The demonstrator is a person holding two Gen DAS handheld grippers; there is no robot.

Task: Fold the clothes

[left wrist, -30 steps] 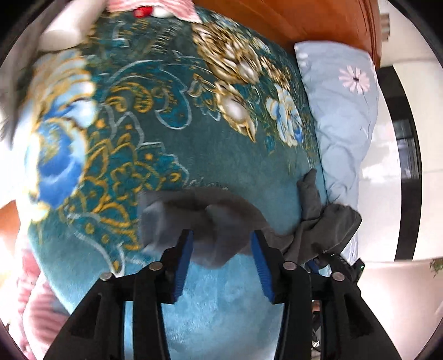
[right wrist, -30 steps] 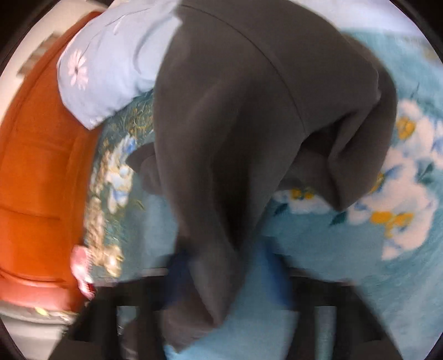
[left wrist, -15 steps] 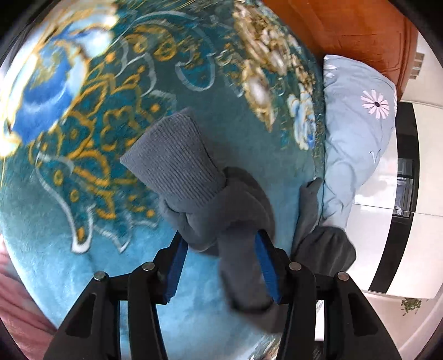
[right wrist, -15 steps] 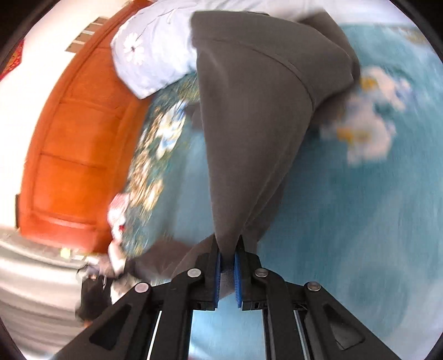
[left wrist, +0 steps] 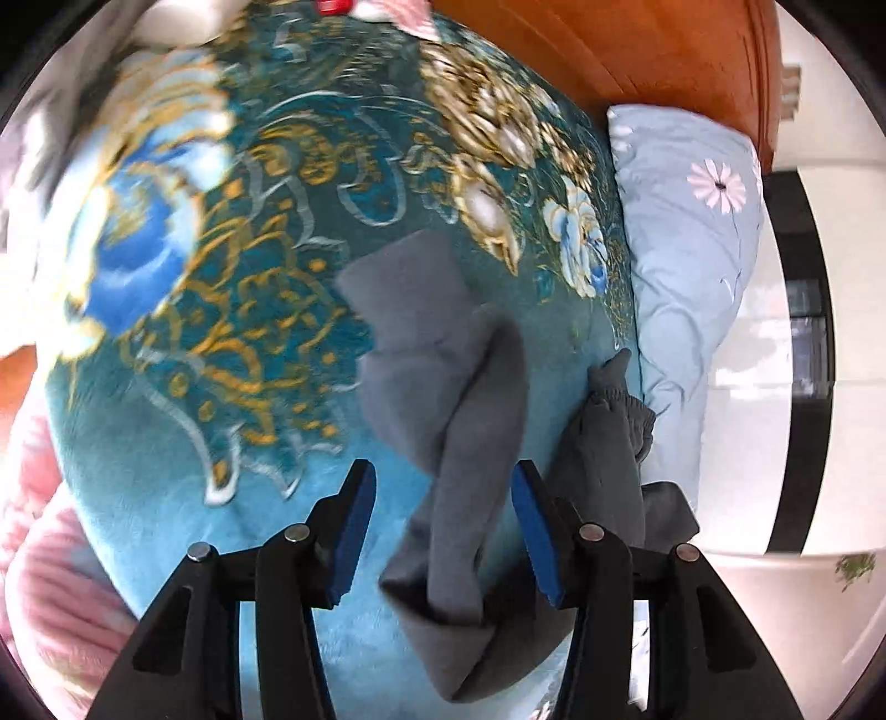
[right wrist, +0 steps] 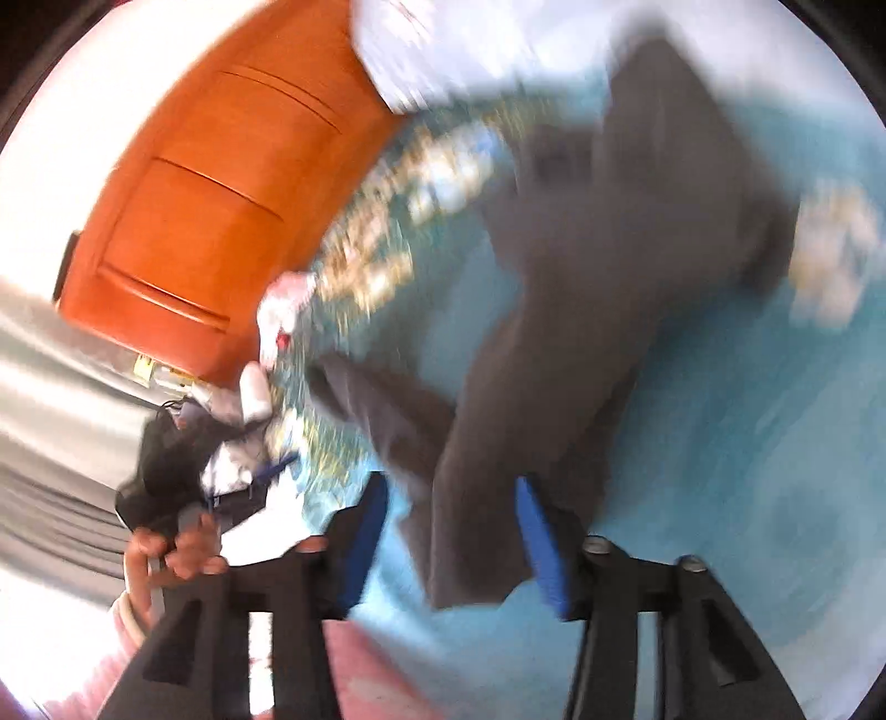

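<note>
A dark grey garment (left wrist: 437,354) lies rumpled on the teal flowered blanket (left wrist: 221,387); a ribbed end points away from me. One fold runs toward the camera and passes between the blue pads of my left gripper (left wrist: 443,520). That gripper stands open, with a gap at its left pad. The right wrist view is blurred. There my right gripper (right wrist: 448,531) has its jaws opening. A strip of the grey garment (right wrist: 609,232) hangs loose between them, close to the right pad.
A pale blue pillow (left wrist: 692,249) with a daisy print lies along the blanket's right side. An orange wooden headboard (left wrist: 637,50) stands behind it. Pink bedding (left wrist: 44,554) shows at the lower left. A person's hand (right wrist: 177,554) appears at the left of the right wrist view.
My right gripper was shut on the grey cloth and has let go, its jaws now wide apart; it also rose and rolled. In the left view the cloth now stretches longer toward the camera.
</note>
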